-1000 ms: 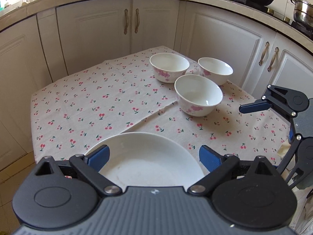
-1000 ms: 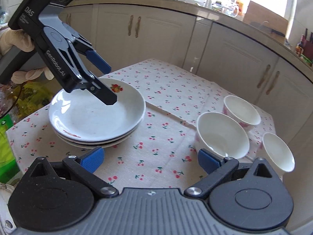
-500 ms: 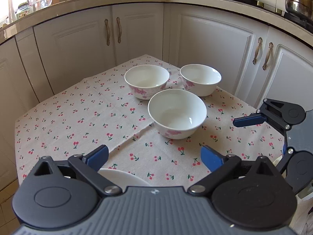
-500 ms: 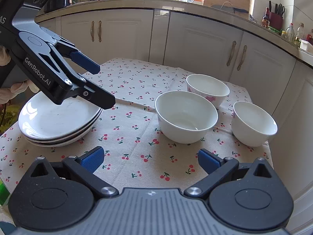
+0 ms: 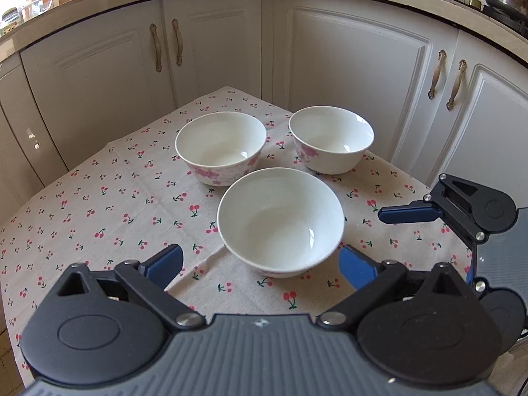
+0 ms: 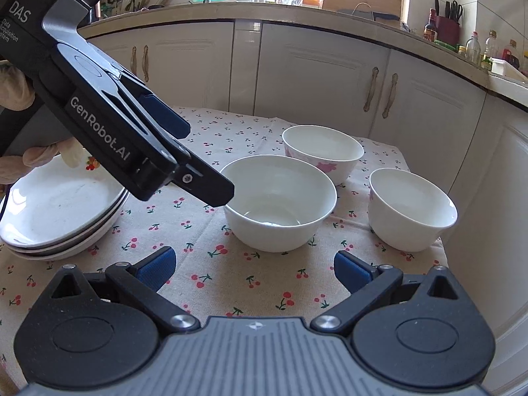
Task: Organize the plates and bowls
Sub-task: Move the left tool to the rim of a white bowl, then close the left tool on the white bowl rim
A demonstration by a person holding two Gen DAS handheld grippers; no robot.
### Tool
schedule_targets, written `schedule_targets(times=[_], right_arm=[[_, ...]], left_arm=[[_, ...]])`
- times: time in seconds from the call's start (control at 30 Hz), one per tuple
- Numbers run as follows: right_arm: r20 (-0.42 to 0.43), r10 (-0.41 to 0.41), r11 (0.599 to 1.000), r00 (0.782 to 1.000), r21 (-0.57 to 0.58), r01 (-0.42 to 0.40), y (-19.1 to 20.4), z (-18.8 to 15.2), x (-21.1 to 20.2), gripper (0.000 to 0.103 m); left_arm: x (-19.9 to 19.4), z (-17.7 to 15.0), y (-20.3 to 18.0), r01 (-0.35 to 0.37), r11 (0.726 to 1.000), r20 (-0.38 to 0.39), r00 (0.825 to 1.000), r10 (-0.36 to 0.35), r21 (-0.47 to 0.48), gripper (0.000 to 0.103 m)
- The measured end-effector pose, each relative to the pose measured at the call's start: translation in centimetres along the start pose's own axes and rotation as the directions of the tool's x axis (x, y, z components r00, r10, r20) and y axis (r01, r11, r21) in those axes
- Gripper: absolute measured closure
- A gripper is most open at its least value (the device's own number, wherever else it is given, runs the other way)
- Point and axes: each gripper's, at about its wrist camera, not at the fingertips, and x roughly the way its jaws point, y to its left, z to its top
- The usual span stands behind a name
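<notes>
Your nearest bowl (image 5: 280, 222) sits upright on the cloth-covered surface (image 5: 99, 204), mouth straight up, right in front of your left gripper (image 5: 260, 260), whose fingers (image 5: 163, 262) stand wide apart with nothing between them. The other two bowls, the left rear bowl (image 5: 220, 147) and the right rear bowl (image 5: 331, 138), stand just behind it, close together but not touching it as far as the left wrist view shows. The stack of plates (image 6: 56, 211) lies well to the left of the bowls in the right wrist view.

Treat each bowl as glazed china: stiff, smooth, likely slippery under the pads, and breakable if it knocks against its neighbour. It looks moderately light, but the weight will hang off one side if you pinch the rim. So take the wall at the rim, one finger inside and one outside, on the side facing you, and seat the pads deep enough that the lip does not skate out.

A bowl is round, so it has no long axis across the surface; its only axis runs straight up through the foot and the mouth. Keep that axis upright when lifting so it drops squarely into another bowl.

Your right gripper (image 6: 252, 269) also has its fingers spread with nothing in them, pointing at the same near bowl (image 6: 279, 203).
</notes>
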Motion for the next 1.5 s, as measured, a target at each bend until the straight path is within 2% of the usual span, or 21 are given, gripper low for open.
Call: schedule_targets(times=[0.33, 0.47, 0.6, 0.77, 0.9, 1.23, 1.5], right_arm=[[0.023, -0.018, 0.999, 1.000, 0.036, 0.017, -1.3, 0.5, 2.4, 0.000], [0.027, -0.030, 0.999, 0.999, 0.017, 0.030, -1.3, 0.6, 2.9, 0.004], [0.017, -0.021, 1.000, 1.000, 0.017, 0.021, -1.5, 0.7, 3.5, 0.015], [0.025, -0.014, 1.000, 1.000, 0.004, 0.014, -1.4, 0.7, 3.7, 0.018], [0.033, -0.009, 1.000, 0.999, -0.004, 0.009, -1.4, 0.8, 3.8, 0.021], [0.031, -0.004, 1.000, 1.000, -0.016, 0.004, -1.4, 1.0, 4.0, 0.021], [0.025, -0.006, 1.000, 1.000, -0.020, 0.006, -1.3, 1.1, 3.9, 0.020]], left_arm=[[3.7, 1.9, 0.6, -0.012, 1.000, -0.033, 0.999, 0.012, -0.003, 0.007], [4.6, 2.4, 1.0, -0.006, 1.000, -0.042, 0.999, 0.006, -0.008, 0.019], [5.2, 2.7, 1.1, 0.007, 1.000, -0.047, 0.999, -0.008, -0.010, 0.023], [5.7, 2.8, 1.2, 0.025, 1.000, -0.061, 0.998, -0.025, -0.008, 0.032], [6.0, 2.9, 1.3, 0.034, 0.999, -0.064, 0.997, -0.034, -0.006, 0.033], [6.3, 2.9, 1.1, 0.076, 0.997, -0.075, 0.994, -0.076, 0.005, 0.033], [6.2, 2.9, 1.0, 0.074, 0.997, -0.076, 0.994, -0.074, 0.005, 0.034]])
